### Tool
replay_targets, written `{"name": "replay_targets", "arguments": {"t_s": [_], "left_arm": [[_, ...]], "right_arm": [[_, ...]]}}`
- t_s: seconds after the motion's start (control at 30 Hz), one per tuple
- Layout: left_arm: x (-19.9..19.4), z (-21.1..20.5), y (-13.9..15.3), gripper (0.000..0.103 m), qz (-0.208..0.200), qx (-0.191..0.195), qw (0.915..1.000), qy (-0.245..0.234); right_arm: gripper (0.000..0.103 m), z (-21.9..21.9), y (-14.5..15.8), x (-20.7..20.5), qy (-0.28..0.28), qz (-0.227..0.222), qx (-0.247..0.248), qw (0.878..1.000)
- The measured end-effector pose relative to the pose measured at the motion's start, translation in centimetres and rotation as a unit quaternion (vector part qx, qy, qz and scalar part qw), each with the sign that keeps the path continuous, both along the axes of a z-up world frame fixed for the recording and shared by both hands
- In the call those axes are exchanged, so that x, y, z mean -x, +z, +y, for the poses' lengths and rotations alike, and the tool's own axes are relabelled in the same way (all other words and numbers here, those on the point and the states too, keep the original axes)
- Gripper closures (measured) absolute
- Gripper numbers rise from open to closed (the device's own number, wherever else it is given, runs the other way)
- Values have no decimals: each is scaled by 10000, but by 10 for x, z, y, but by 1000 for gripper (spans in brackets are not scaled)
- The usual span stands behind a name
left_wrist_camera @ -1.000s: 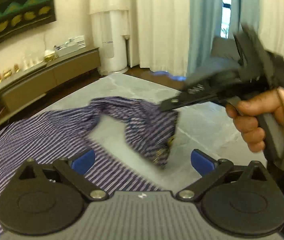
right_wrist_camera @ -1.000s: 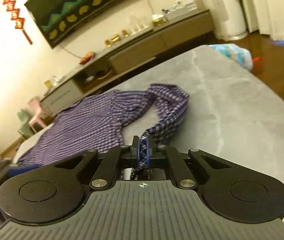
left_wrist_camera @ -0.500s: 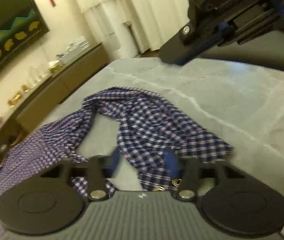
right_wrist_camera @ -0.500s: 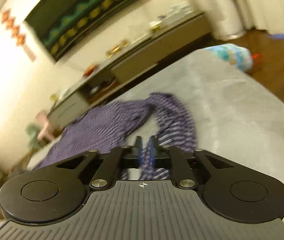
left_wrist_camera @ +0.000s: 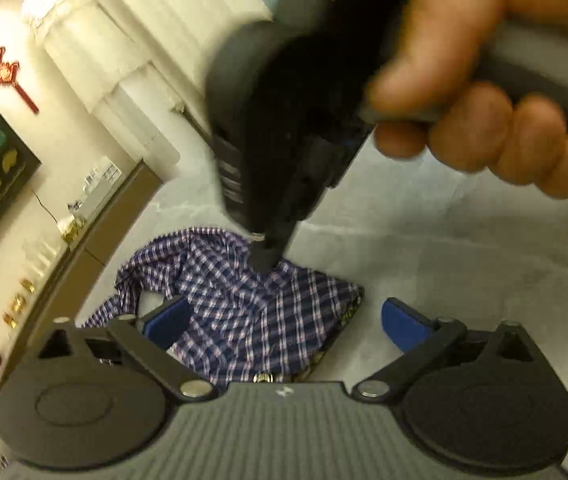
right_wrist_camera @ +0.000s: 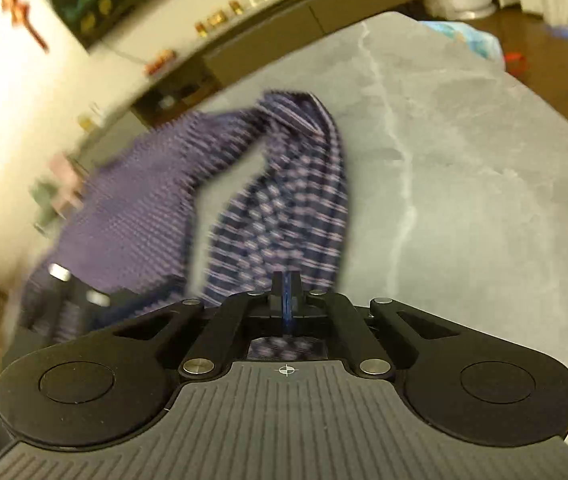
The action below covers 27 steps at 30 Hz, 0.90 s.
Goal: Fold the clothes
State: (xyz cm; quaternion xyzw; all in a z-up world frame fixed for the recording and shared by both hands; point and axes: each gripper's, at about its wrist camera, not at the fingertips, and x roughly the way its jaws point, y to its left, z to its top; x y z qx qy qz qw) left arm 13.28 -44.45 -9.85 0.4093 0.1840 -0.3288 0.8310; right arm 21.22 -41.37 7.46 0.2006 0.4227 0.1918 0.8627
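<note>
Lying rumpled, blue-checked shirt (left_wrist_camera: 243,308) on grey table (left_wrist_camera: 464,264)

A blue-and-white checked shirt (left_wrist_camera: 251,312) lies rumpled on the grey worktop (left_wrist_camera: 464,264). Its sleeve doubles back in a loop, and the cuff end with metal snaps rests between the wide-apart left jaws, just beyond the closed right jaws.

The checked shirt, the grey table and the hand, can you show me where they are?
checked shirt (left_wrist_camera: 251,312): left wrist view, on the sleeve lying flat between the open jaws.
grey table (right_wrist_camera: 464,184): right wrist view, on its bare marbled top.
hand (left_wrist_camera: 484,92): left wrist view, on its fingers around the other gripper's handle.
</note>
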Motion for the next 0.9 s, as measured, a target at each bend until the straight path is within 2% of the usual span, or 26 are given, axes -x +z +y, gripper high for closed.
{"name": "replay_targets", "arguments": {"t_s": [0.1, 0.17, 0.2, 0.23, 0.33, 0.4, 0.43, 0.47, 0.5, 0.53, 0.57, 0.7, 0.83, 0.9], "left_arm": [[-7, -3, -2, 0, -47, 13, 9999, 104], [-10, -1, -4, 0, -36, 36, 9999, 136], [-10, 1, -4, 0, -45, 45, 9999, 143], [-11, 4, -5, 0, -54, 55, 9999, 150], [-14, 17, -2, 0, 82, 257, 9994, 224], [-17, 29, 3, 0, 356, 528, 9973, 373], [-20, 33, 5, 0, 502, 633, 9957, 456], [-24, 35, 5, 0, 626, 707, 9941, 526], [-28, 37, 6, 0, 749, 782, 9923, 595], [-32, 39, 6, 0, 872, 856, 9903, 664], [-32, 40, 7, 0, 844, 830, 9908, 654], [-20, 39, 12, 0, 371, 573, 9970, 357], [-17, 35, 10, 0, -357, 298, 9982, 378], [-26, 34, 8, 31, -485, 155, 9975, 497]], "right_arm": [[103, -11, 7, 3, -94, -35, -452, 9989], [101, -10, 2, 0, -257, 65, -159, 9995], [92, -9, -2, -2, -321, 165, 34, 9993], [78, -5, -8, -5, -276, 249, 169, 9992], [69, 14, -9, -3, 16, 11, 634, 9980], [69, 33, -7, 0, 278, -225, 1140, 9928], [69, 45, -6, 3, 435, -360, 1472, 9875], [75, 55, -6, 5, 542, -469, 1789, 9813], [95, 65, -7, 7, 645, -575, 2103, 9738], [103, 66, -6, 6, 643, -552, 2118, 9736], [103, 67, -5, 6, 635, -520, 2112, 9740], [103, 34, 8, -1, 241, -237, 672, 9972], [103, 11, 20, 4, 21, -67, -601, 9982], [103, 9, 24, 8, 39, -46, -933, 9956]]}}
